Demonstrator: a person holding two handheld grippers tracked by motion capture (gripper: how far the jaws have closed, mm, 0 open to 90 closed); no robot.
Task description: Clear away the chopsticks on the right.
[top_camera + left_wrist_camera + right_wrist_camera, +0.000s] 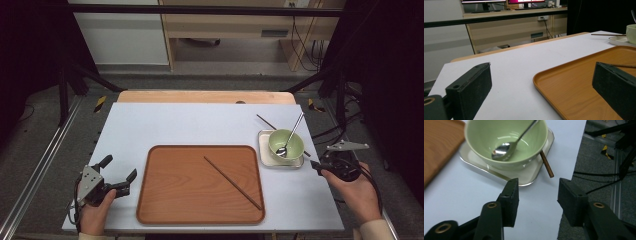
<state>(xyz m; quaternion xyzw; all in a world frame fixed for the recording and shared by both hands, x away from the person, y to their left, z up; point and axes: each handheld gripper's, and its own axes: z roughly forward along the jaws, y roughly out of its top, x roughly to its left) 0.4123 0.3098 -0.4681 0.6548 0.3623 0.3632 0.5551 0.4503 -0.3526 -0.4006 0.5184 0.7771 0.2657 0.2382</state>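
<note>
Right gripper sits at the lower right of the high view, off the table's right edge, jaws parted and holding nothing; in the right gripper view they point at the near corner of the small square plate. The nearest thing is the chopstick poking out from under that plate's right side, its tip resting on the white tabletop. I judge it light, stiff, thin and smooth, so likely to roll or slip; best pinched across the exposed end, near the tip. The green bowl with a metal spoon inside stands on the plate, probably ceramic, breakable, and easily nudged. Left gripper is at the lower left, spread wide and empty, just beside the left rim of the wooden tray. A second chopstick lies diagonally on the tray, right of centre.
</note>
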